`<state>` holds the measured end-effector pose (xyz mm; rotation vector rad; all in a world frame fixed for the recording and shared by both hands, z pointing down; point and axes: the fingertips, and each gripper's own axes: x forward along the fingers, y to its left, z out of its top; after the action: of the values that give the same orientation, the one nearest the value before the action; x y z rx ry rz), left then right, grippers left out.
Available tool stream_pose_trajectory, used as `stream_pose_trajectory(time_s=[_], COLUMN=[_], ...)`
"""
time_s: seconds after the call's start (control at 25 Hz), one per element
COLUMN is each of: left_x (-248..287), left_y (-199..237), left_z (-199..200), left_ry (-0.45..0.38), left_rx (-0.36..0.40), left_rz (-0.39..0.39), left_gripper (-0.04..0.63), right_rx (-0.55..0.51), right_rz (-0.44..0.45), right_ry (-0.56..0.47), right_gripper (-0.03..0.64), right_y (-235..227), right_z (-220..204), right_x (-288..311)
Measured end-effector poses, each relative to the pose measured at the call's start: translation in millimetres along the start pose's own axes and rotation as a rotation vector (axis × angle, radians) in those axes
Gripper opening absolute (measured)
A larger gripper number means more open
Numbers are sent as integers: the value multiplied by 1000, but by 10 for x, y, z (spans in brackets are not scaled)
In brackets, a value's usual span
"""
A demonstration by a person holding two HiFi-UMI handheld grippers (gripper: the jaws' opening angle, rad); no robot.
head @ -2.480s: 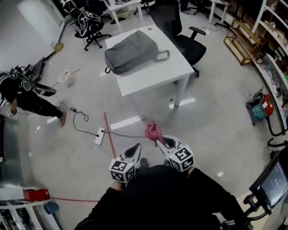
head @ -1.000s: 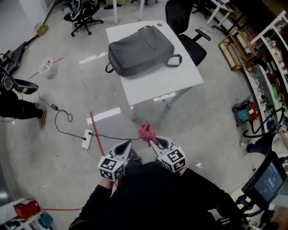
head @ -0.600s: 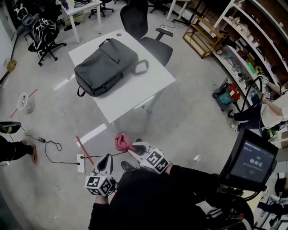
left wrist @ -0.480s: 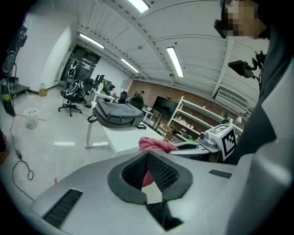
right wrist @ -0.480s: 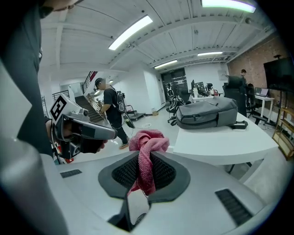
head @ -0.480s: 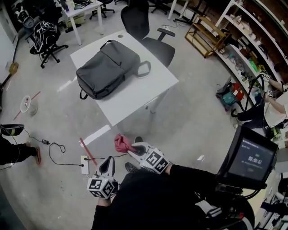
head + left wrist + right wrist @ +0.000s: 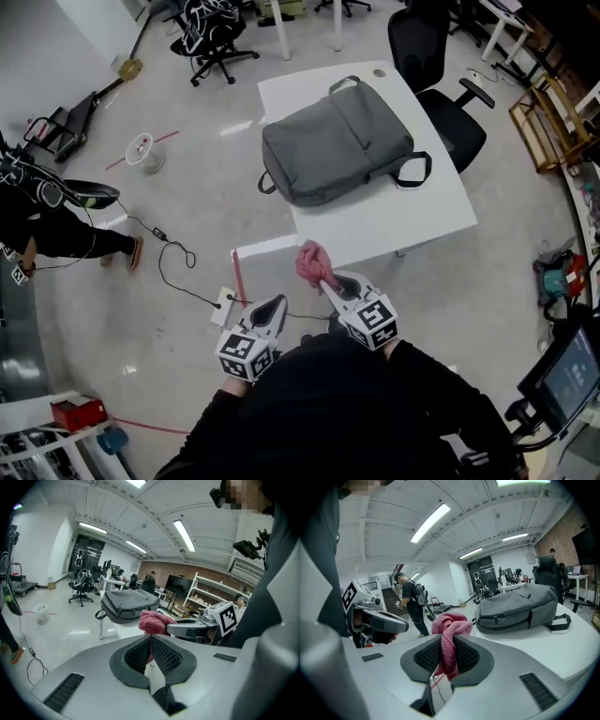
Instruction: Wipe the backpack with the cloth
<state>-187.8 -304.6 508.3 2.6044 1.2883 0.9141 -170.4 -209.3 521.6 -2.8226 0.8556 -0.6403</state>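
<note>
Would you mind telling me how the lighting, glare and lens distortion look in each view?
Head view: bright, even light, sharp, pale glare on the floor, straight lines bowed at the edges. Left gripper view: strong fisheye, dark corners, the ceiling light blown out. Right gripper view: same fisheye; cloth and backpack both sharp.

The left tongs (image 7: 277, 305) and right tongs (image 7: 325, 279) have come up to the bench (image 7: 422, 216). The cloth (image 7: 312, 262) now reaches its near edge, with the backpack (image 7: 337, 141) at twelve o'clock.
</note>
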Motion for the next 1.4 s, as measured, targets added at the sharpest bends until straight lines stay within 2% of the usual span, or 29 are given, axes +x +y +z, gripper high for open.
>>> stream_pose_trajectory(time_s=[0.16,0.28,0.4,0.52,0.64,0.8,0.92,1.08,1.28,1.4], left_x=[403,530,650,785,890,1055,1259,1419,1660,1804], left_y=[-18,163,247,323,445,651,878,1245,1842,2095], left_z=[497,618,657,745,856,974,1100,1387,1552,1511], left_ry=[-20,-22,-11,1,2,18,30,34,80,138], left_rx=[18,-10,-38,-29,-34,-32,-5,42,16,42], left_rz=[32,53,69,75,70,24,-37,-136,-237,-297], left_gripper=[18,18,18,18,18,18,18,19,18,20], right_rx=[35,41,32,25,84,160,190,236,246,252], right_rz=[-52,-126,-227,-365,-499,-589,-617,-608,-511,-407], right_ry=[-43,-82,-120,-161,-173,-148,-131,-69,51,76], right_gripper=[61,61,61,61,61,61,61,61,61,61], right_y=[-784,-1340,-2034,-2861,-3650,-4202,-4185,-3724,-2822,-2193], right_z=[340,573,796,1042,1180,1186,1106,832,565,492], right_x=[43,107,49,-102,-233,-184,-27,330,1100,1600])
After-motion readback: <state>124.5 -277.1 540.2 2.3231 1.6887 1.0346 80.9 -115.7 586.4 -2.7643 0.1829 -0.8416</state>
